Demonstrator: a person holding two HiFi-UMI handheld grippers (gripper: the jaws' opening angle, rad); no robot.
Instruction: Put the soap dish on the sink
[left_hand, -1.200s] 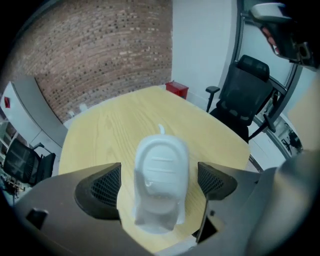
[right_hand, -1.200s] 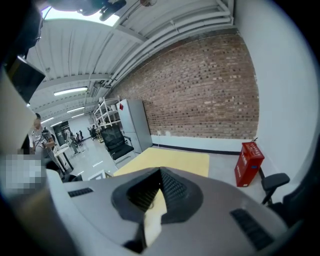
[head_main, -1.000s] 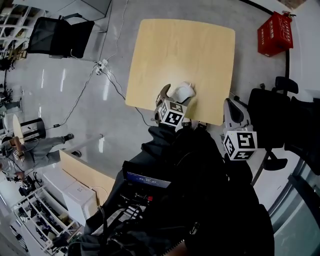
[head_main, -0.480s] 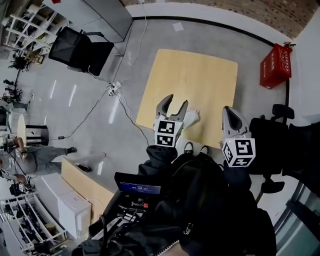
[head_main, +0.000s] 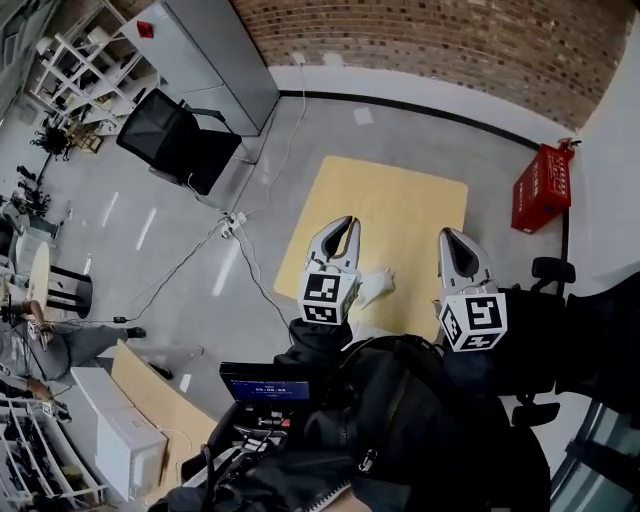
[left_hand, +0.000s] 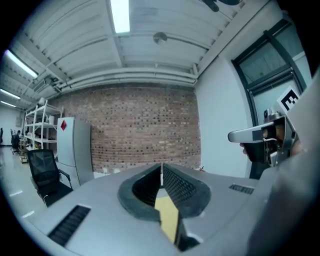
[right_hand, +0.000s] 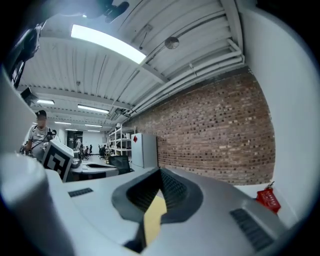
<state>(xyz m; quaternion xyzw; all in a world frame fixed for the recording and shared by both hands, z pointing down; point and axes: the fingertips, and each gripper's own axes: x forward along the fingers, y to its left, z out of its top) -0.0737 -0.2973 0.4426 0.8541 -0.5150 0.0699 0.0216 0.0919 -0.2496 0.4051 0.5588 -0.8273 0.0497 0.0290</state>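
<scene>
L gripper (head_main: 345, 224): held out fwd, approx. level; jaws closing, tips nearly met, nothing btwn them. R gripper (head_main: 447, 236): alongside, well apart from L, approx. level; jaws together, nothing btwn them.

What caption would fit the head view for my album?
The left tool, jaws closing empty, and shut right tool hover above the soap dish on a table.

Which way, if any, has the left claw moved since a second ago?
Yes. The left claw has come off the soap dish; against the table it now sits left of the dish, jaws closing on nothing.
</scene>
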